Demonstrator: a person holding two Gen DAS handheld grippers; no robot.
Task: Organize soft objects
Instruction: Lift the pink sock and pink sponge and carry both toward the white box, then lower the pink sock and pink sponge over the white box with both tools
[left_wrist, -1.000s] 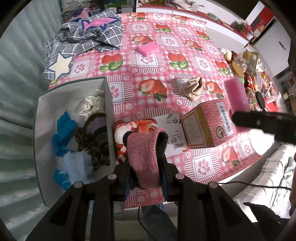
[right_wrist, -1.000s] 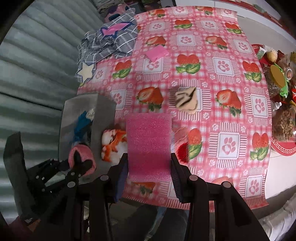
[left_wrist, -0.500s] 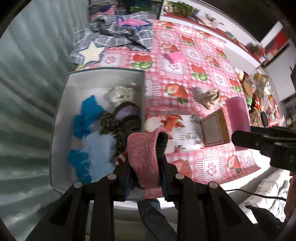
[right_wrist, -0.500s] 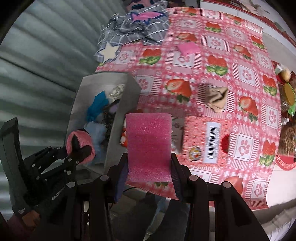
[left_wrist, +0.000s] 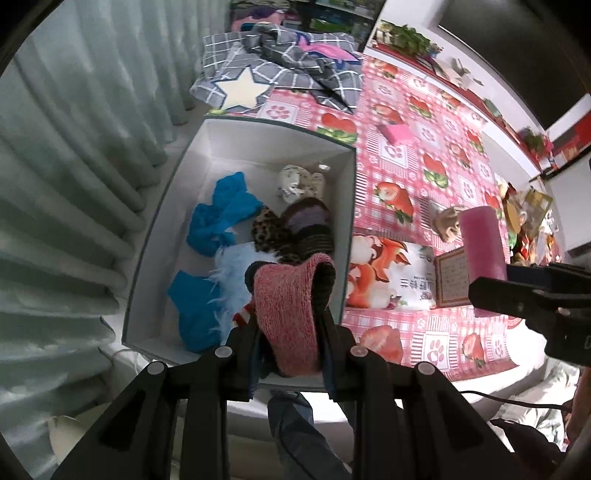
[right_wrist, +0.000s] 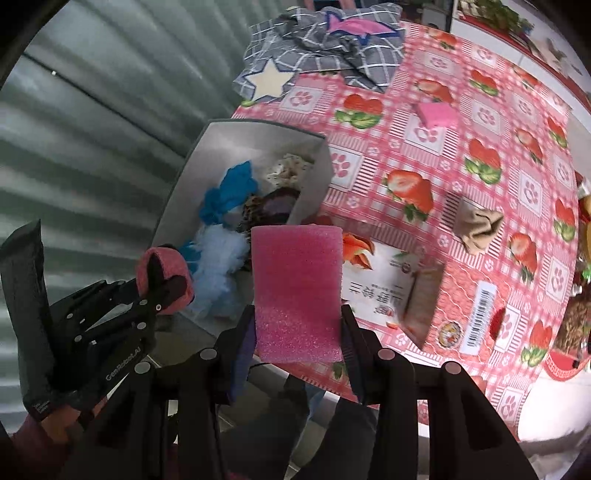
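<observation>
My left gripper (left_wrist: 290, 325) is shut on a rolled pink knit sock (left_wrist: 290, 310) and hangs over the near end of the white box (left_wrist: 347, 206). Inside the box lie blue cloths (left_wrist: 221, 218), a pale blue fluffy piece (left_wrist: 232, 266), a leopard-print item (left_wrist: 269, 232) and a cream spotted item (left_wrist: 299, 182). My right gripper (right_wrist: 297, 325) is shut on a pink foam sponge (right_wrist: 297, 280), above the box's near right corner. From the right wrist view the left gripper (right_wrist: 162, 280) shows at lower left with the sock (right_wrist: 164, 262).
On the strawberry tablecloth (left_wrist: 417, 166) lie a small pink sponge (left_wrist: 399, 133), a beige sock (right_wrist: 476, 225), a fox-print packet (left_wrist: 388, 273) and a pink carton (right_wrist: 461, 310). A grey checked blanket (left_wrist: 288, 59) lies at the far end. A curtain (left_wrist: 74, 147) hangs left.
Both grippers moved left with their loads, from over the tablecloth to the box. The sock now hangs over the box's inside; the views also rolled.
</observation>
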